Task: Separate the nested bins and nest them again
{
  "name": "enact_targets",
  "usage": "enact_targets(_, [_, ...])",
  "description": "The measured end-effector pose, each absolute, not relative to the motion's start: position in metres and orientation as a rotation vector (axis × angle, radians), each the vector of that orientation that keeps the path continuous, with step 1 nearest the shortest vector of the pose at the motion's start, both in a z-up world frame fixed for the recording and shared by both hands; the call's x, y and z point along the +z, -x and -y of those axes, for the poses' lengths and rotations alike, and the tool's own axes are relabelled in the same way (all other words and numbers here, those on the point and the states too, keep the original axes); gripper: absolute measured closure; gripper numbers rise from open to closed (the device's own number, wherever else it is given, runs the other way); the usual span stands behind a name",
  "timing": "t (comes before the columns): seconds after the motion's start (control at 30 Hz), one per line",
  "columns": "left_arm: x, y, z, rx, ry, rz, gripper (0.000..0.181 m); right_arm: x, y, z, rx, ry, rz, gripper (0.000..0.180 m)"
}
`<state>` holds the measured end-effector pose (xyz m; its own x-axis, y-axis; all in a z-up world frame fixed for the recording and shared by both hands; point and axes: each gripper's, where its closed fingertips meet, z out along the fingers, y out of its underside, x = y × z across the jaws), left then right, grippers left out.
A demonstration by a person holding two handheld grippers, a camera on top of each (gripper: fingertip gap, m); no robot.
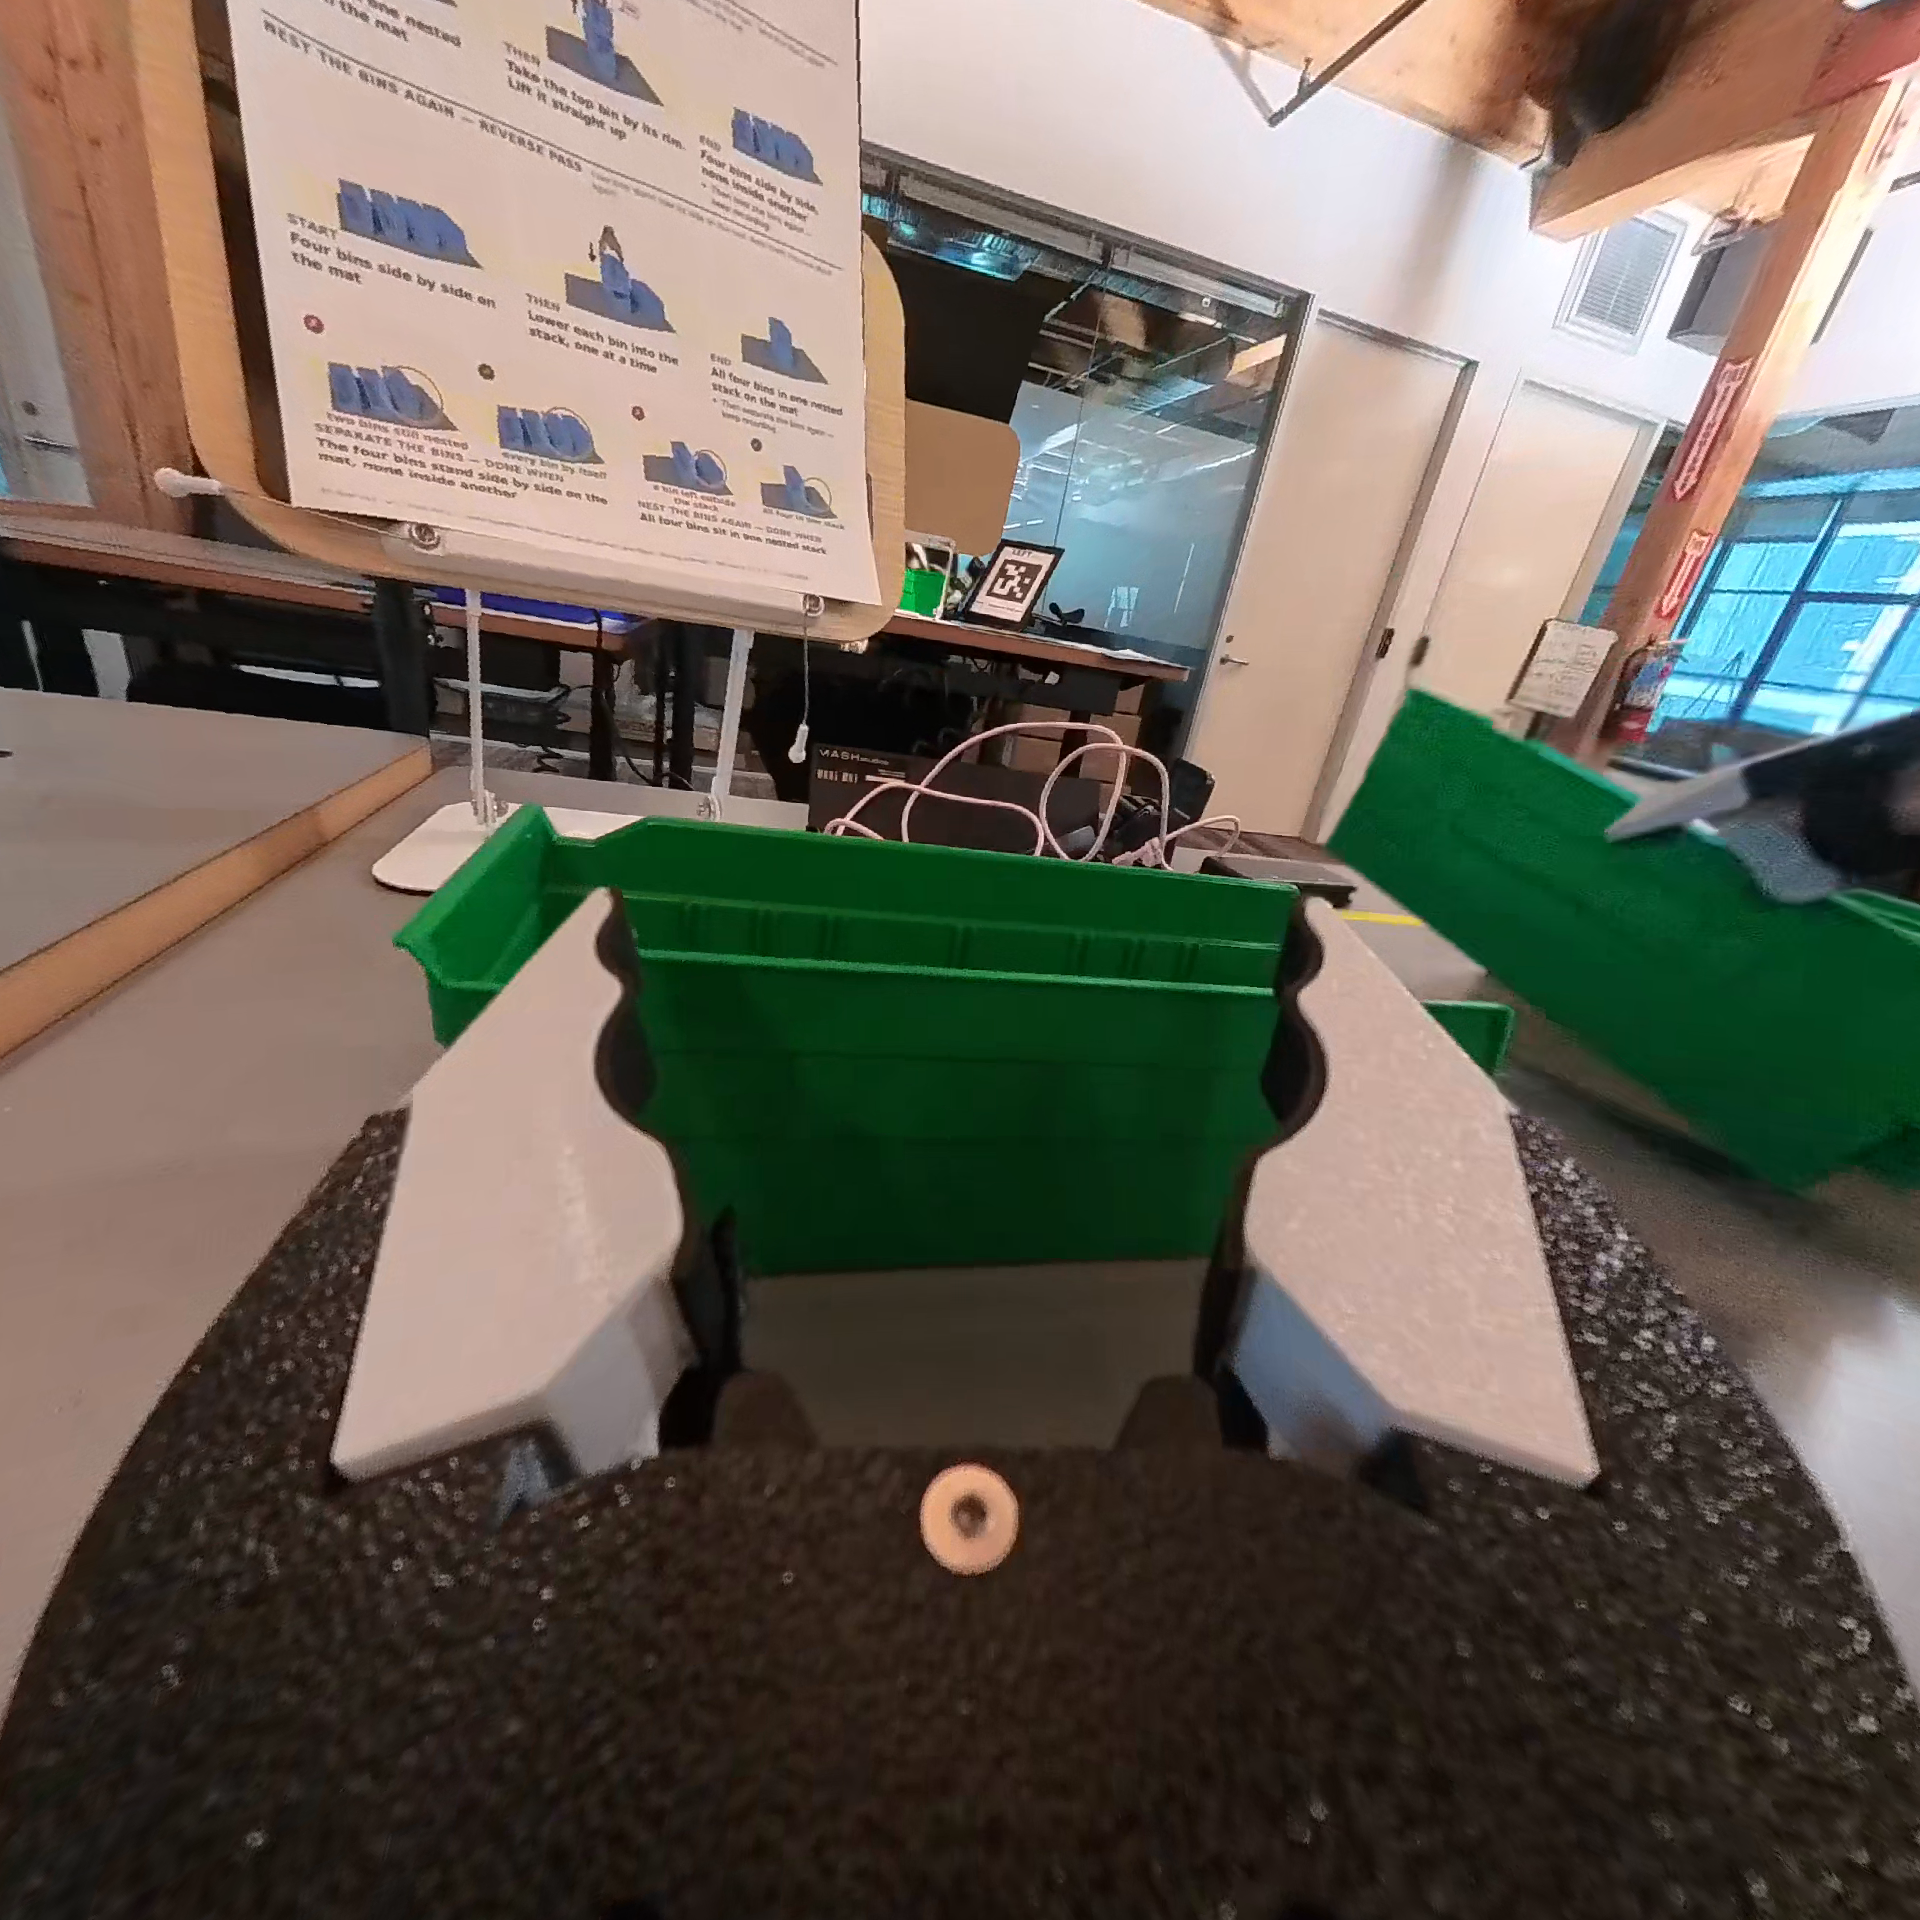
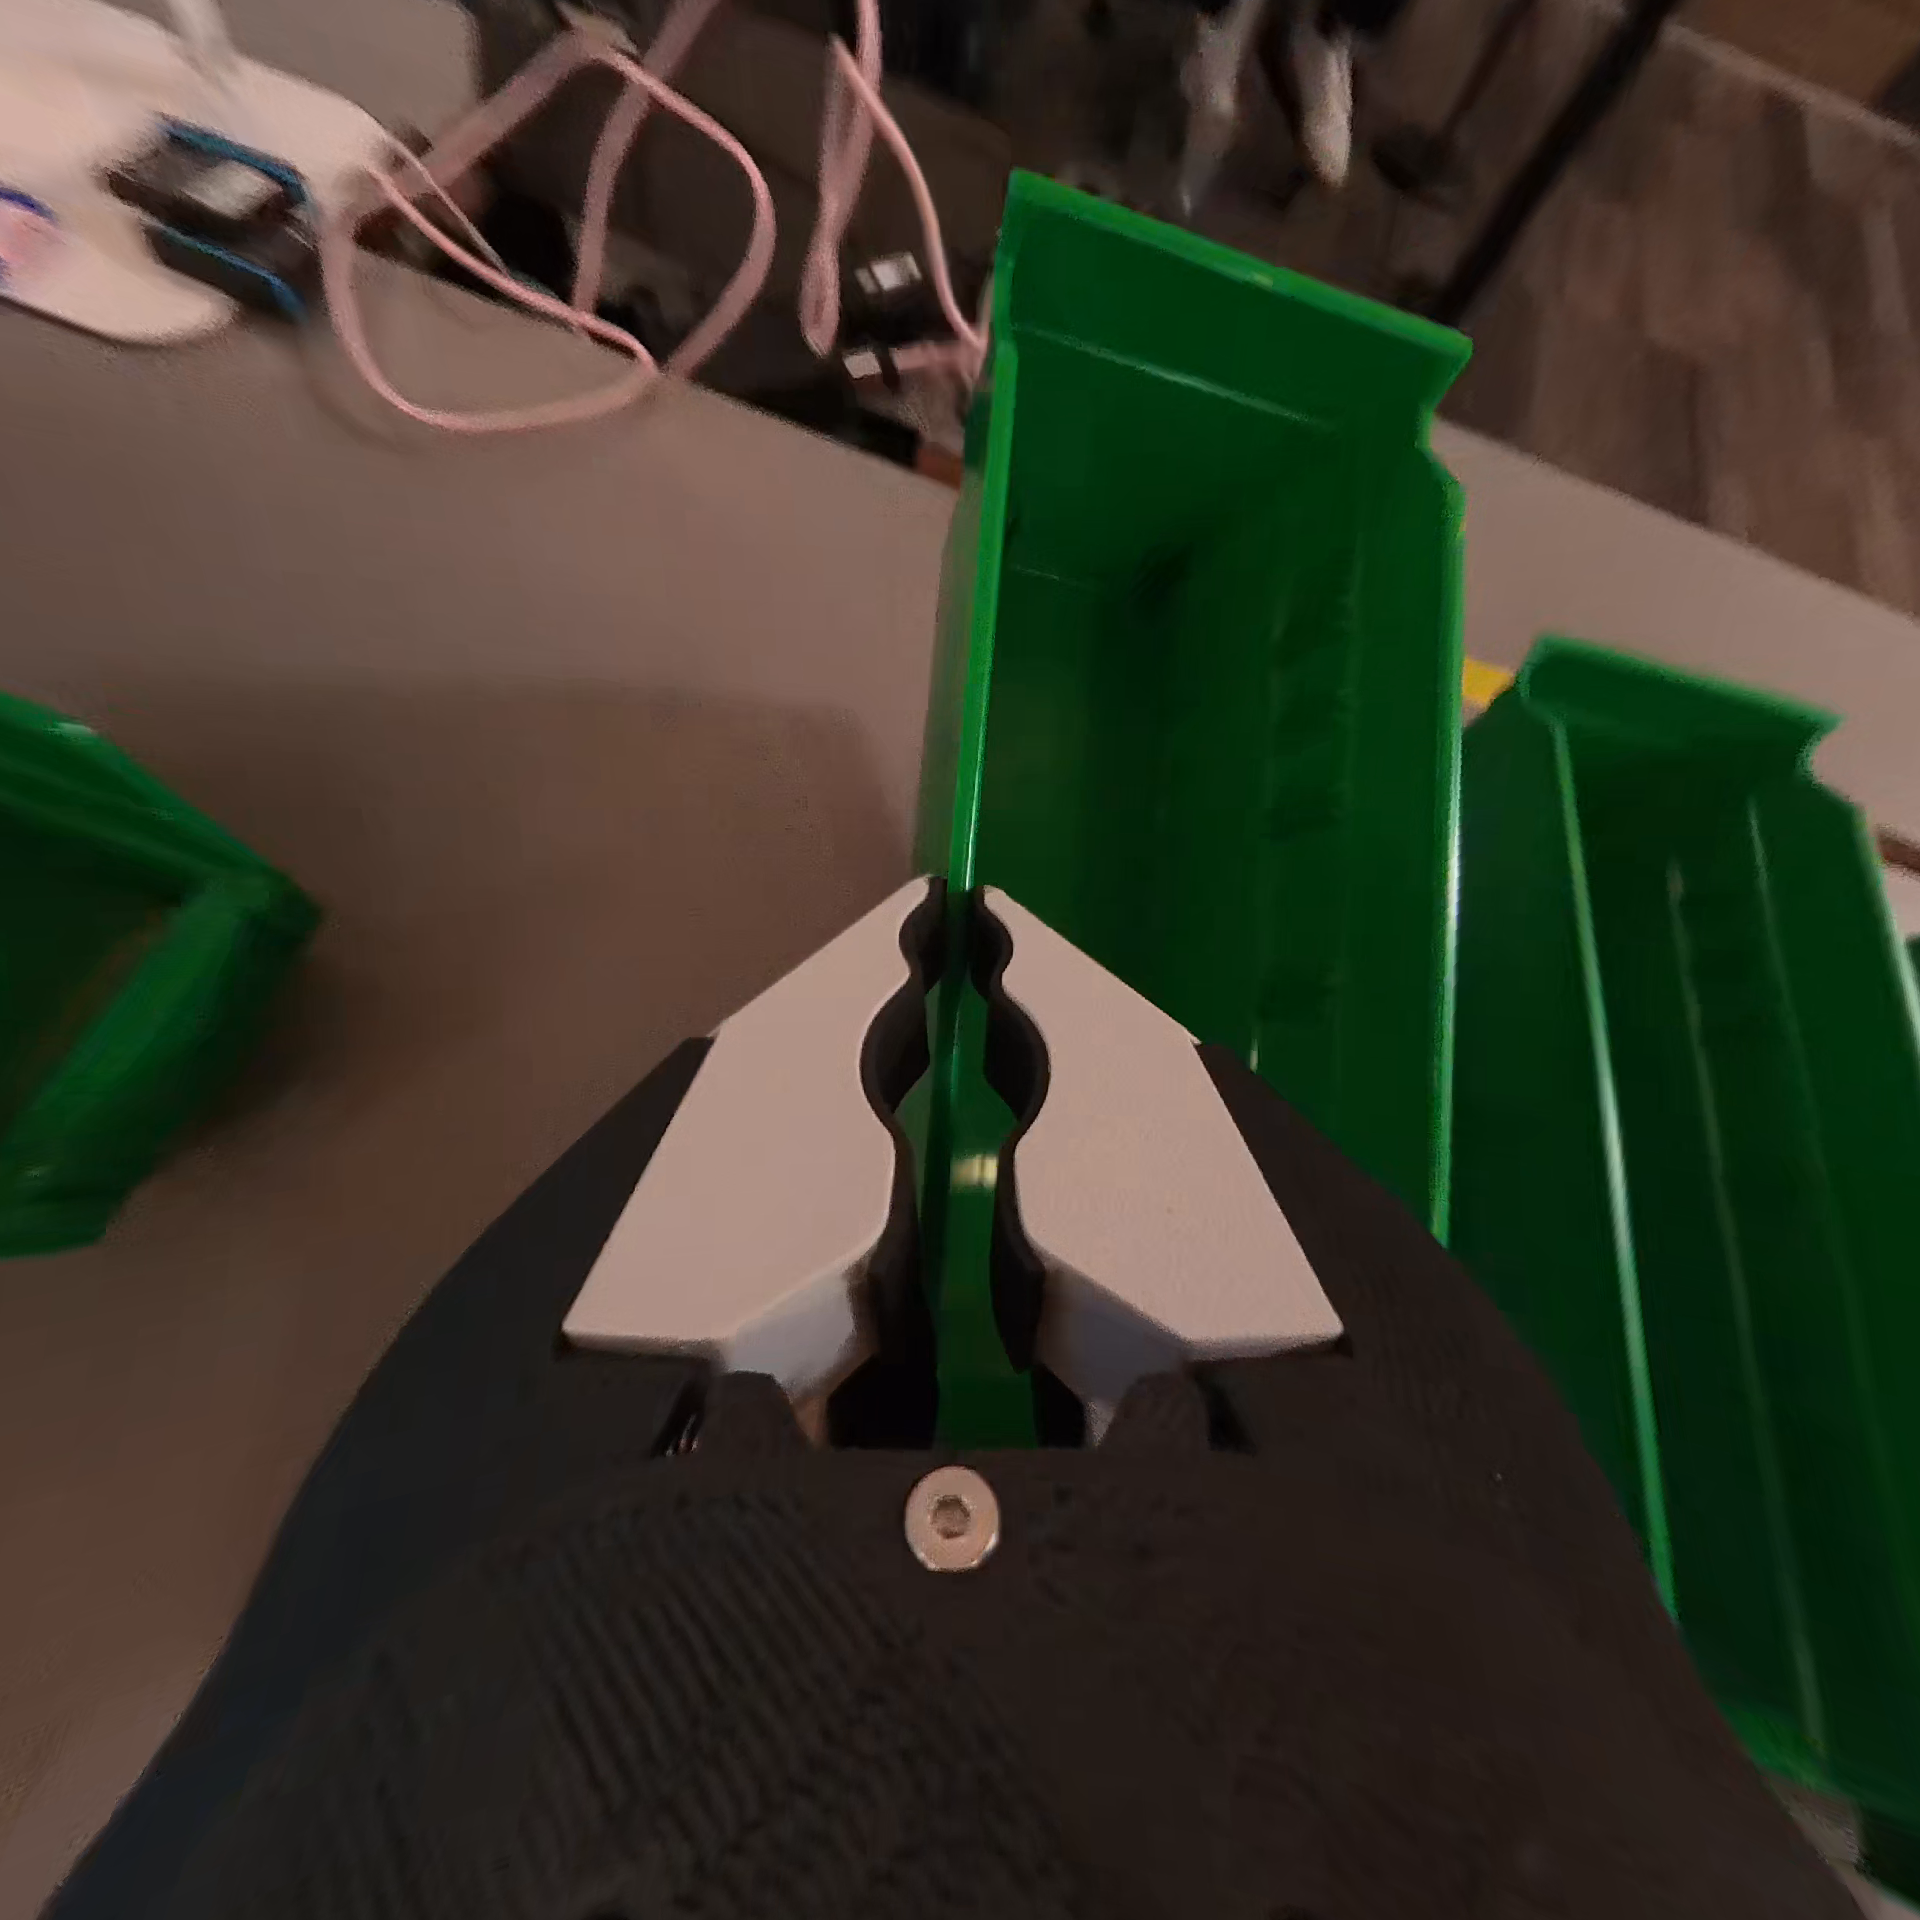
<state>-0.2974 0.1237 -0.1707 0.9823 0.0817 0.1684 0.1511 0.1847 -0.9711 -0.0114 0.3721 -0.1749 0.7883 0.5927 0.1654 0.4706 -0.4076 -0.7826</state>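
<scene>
On the left, the left gripper (image 1: 951, 1049) stood wide open and empty, its fingers framing a green bin (image 1: 935, 1039) that sat upright on the grey tabletop (image 1: 208, 1091) at twelve o'clock — not gripped, as far as I could tell. Off at three o'clock a second bin (image 1: 1621, 966) hung tilted in the air, pinched by its side wall in the right gripper (image 2: 956, 914), which was clamped narrow on that thin green edge. Another bin (image 2: 1683, 1143) lay just beside it at its three o'clock. I judged it mid-carry — whether separating or re-nesting, I couldn't say. Next would come levelling the held bin and lowering it squarely.
</scene>
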Motion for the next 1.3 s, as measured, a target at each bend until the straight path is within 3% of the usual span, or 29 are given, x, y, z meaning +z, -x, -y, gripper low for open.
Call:
enact_targets(0.23, [-0.165, 0.296, -0.120, -0.014, 1.364, 0.185, 0.071, -0.210, -0.010, -0.396, -0.045, 2.162, 0.682, 0.173])
enact_targets(0.33, [-0.170, 0.300, -0.122, -0.044, 1.377, 0.217, 0.064, -0.188, -0.020, -0.392, -0.111, 2.068, 0.659, 0.152])
enact_targets(0.43, [-0.170, 0.303, -0.122, -0.073, 1.364, 0.238, 0.061, -0.148, -0.008, -0.375, -0.096, 1.838, 0.705, 0.148])
enact_targets(0.5, [-0.168, 0.303, -0.121, -0.082, 1.349, 0.238, 0.062, -0.139, 0.036, -0.346, 0.121, 1.654, 0.909, 0.148])
enact_targets(0.6, [-0.168, 0.302, -0.121, -0.115, 1.338, 0.246, 0.064, -0.136, 0.123, -0.227, 0.885, 1.261, 1.340, 0.128])
enact_targets(0.7, [-0.168, 0.304, -0.120, -0.128, 1.330, 0.259, 0.064, -0.176, 0.151, -0.191, 0.993, 1.298, 1.576, 0.121])
enact_targets(0.8, [-0.168, 0.305, -0.119, -0.136, 1.322, 0.267, 0.064, -0.224, 0.170, -0.181, 0.882, 1.374, 1.771, 0.126])
enact_targets(0.9, [-0.171, 0.301, -0.124, -0.242, 1.314, 0.294, 0.063, -0.246, 0.182, -0.191, 0.719, 1.402, 1.771, 0.165])
enact_targets(1.3, [-0.175, 0.300, -0.126, -0.271, 1.327, 0.298, 0.065, -0.252, 0.171, -0.216, 0.614, 1.697, 1.462, 0.177])
